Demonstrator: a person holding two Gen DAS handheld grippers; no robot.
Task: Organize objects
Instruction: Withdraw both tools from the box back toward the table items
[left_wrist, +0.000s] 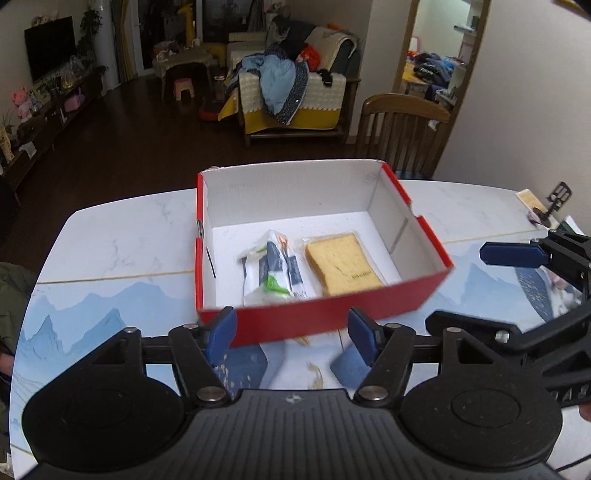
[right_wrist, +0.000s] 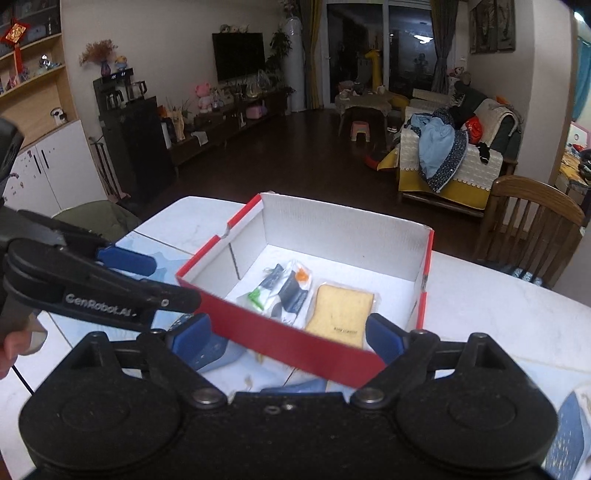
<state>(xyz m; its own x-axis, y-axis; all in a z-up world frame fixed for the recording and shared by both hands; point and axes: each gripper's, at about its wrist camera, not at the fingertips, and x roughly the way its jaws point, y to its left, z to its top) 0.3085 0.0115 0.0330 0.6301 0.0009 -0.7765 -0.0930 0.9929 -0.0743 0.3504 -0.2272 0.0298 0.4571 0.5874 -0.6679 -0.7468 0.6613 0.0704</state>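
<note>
Both wrist views are dim indoor pictures, brightest on the pale table (left_wrist: 122, 240) and the white inside of the red box (left_wrist: 295, 199), which catch soft light from above. The room behind sinks into murk; the dark floor (right_wrist: 295, 158) and television (right_wrist: 238, 55) lose detail, and the glass doors (right_wrist: 376, 48) show faint reflections of ceiling lamps. Shadows under the box are soft. Its near edge is smeared with motion blur. Fisheye bending curves the table's edges and walls, and the corners vignette to black.
</note>
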